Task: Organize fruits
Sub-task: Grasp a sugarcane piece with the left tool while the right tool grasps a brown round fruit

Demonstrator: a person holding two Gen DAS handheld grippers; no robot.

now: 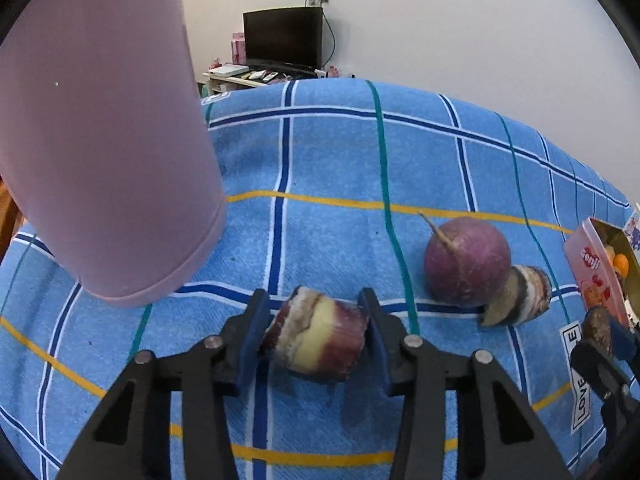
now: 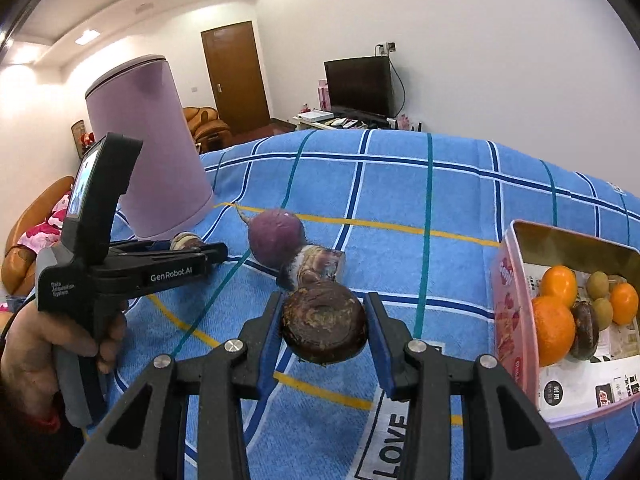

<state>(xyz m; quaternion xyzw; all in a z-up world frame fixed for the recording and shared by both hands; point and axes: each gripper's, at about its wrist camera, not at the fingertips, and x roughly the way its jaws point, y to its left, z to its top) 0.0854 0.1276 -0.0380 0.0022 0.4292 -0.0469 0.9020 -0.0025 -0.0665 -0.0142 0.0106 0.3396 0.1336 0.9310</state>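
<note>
We see an evenly lit room, bright from ceiling panels that blow out to white glare in the right wrist view. The white wall reads soft and greyish. Shadows are faint: a dim patch on the cloth under the near gripper, another beside the lilac container. Both views bend strongly at the edges, with black corners. Near parts are a little soft; the TV stays fairly sharp.

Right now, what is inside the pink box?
Inside the pink box: three oranges, some small green fruits and one dark brown piece, on printed paper. Anything beneath them is hidden.
</note>
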